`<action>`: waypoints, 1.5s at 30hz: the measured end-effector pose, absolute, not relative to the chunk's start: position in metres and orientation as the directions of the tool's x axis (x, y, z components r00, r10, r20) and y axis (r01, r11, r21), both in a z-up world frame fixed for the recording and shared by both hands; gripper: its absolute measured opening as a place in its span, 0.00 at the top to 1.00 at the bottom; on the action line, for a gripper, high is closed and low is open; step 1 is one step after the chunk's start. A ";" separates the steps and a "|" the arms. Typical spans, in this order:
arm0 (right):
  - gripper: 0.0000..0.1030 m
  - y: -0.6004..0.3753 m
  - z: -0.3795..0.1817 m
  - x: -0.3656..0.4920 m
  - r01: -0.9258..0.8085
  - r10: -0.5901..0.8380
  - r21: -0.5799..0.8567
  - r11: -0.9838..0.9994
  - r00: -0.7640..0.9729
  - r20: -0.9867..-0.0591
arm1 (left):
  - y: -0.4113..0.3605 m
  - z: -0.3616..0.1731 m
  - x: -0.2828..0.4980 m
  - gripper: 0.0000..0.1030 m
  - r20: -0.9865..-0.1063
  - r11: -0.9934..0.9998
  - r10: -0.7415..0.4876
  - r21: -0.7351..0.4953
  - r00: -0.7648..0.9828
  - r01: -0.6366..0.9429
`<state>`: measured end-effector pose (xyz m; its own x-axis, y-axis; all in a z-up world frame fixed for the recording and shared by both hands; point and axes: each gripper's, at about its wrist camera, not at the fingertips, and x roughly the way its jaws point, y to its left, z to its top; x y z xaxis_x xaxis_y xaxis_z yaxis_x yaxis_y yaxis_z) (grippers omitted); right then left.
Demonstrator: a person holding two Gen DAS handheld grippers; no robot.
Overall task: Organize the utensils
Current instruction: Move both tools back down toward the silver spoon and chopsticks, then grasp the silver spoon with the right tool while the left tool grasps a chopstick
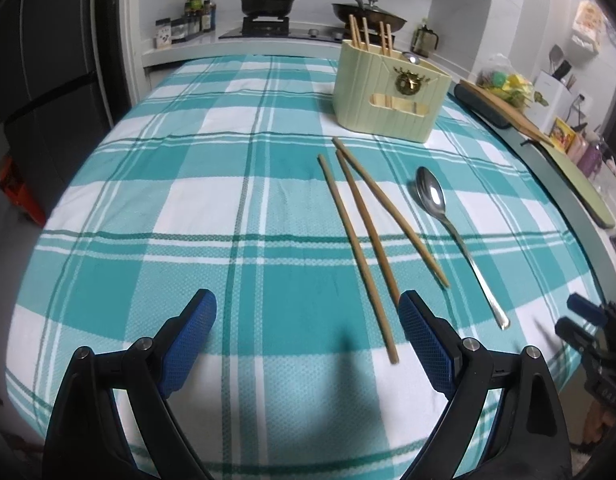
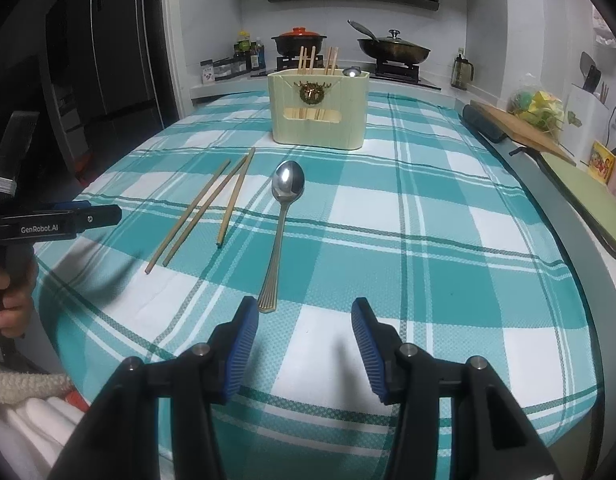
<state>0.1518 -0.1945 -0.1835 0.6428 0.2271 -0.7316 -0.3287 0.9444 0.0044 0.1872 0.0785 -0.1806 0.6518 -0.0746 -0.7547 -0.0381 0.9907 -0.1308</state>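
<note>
Three wooden chopsticks [image 1: 363, 236] and a metal spoon [image 1: 455, 236] lie loose on the teal checked tablecloth [image 1: 228, 184]. A cream utensil holder [image 1: 389, 92] stands behind them with several chopsticks and a spoon in it. My left gripper [image 1: 308, 312] is open and empty, just short of the chopsticks' near ends. In the right wrist view my right gripper [image 2: 304, 320] is open and empty; the spoon [image 2: 282, 224] ends by its left finger. The chopsticks [image 2: 206, 204] lie to the left and the holder [image 2: 317, 110] stands behind.
A stove with a red-lidded pot [image 2: 299, 42] and a pan [image 2: 393, 50] stands behind the table. A cutting board [image 2: 519, 124] and a bag of items lie on the counter to the right. The left gripper [image 2: 80, 218] shows at the left edge of the right wrist view.
</note>
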 end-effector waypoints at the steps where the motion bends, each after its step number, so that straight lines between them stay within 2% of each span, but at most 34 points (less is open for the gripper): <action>1: 0.52 -0.194 -0.184 0.153 -0.328 0.225 0.004 0.945 0.640 -0.735 | 0.079 -0.182 0.194 0.09 -0.757 0.990 -0.077 -0.138 0.649 -0.043; 11: 0.52 -0.174 -0.190 0.212 -0.359 0.224 -0.003 0.933 0.588 -0.777 | 0.071 -0.198 0.270 0.10 -0.781 0.992 -0.033 -0.103 0.624 -0.077; 23: 0.52 -0.138 -0.222 0.307 -0.374 0.290 0.112 0.921 0.462 -0.838 | 0.063 -0.220 0.301 0.10 -0.806 0.997 0.049 0.005 0.589 -0.076; 30: 0.52 -0.111 -0.236 0.316 -0.412 0.232 0.023 0.911 0.464 -0.855 | 0.063 -0.228 0.301 0.09 -0.803 0.996 0.079 0.044 0.591 -0.073; 32: 0.57 -0.110 -0.236 0.314 -0.414 0.209 -0.009 0.910 0.479 -0.853 | 0.065 -0.229 0.299 0.09 -0.802 0.997 0.078 0.046 0.593 -0.068; 33: 0.65 -0.110 -0.236 0.313 -0.408 0.188 -0.034 0.912 0.491 -0.851 | 0.067 -0.229 0.298 0.09 -0.802 0.997 0.075 0.044 0.592 -0.068; 38: 0.67 -0.125 -0.233 0.311 -0.368 0.153 -0.044 0.929 0.490 -0.858 | 0.083 -0.229 0.296 0.08 -0.819 0.998 0.051 0.021 0.571 -0.059; 41: 0.64 -0.128 -0.233 0.308 -0.371 0.151 -0.043 0.928 0.479 -0.865 | 0.087 -0.229 0.298 0.09 -0.835 0.999 0.032 0.018 0.549 -0.030; 43: 0.55 -0.131 -0.232 0.305 -0.375 0.152 -0.037 0.926 0.463 -0.873 | 0.087 -0.227 0.300 0.09 -0.843 1.000 0.024 0.023 0.538 -0.010; 45: 0.50 -0.134 -0.232 0.304 -0.373 0.165 -0.015 0.928 0.444 -0.881 | 0.084 -0.226 0.305 0.10 -0.846 0.999 0.025 0.038 0.533 0.015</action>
<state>0.3040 -0.1343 -0.2321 0.4436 0.1646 -0.8810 -0.3730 0.9277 -0.0145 0.3045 0.0839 -0.2264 0.5332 0.0245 -0.8456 0.0145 0.9992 0.0382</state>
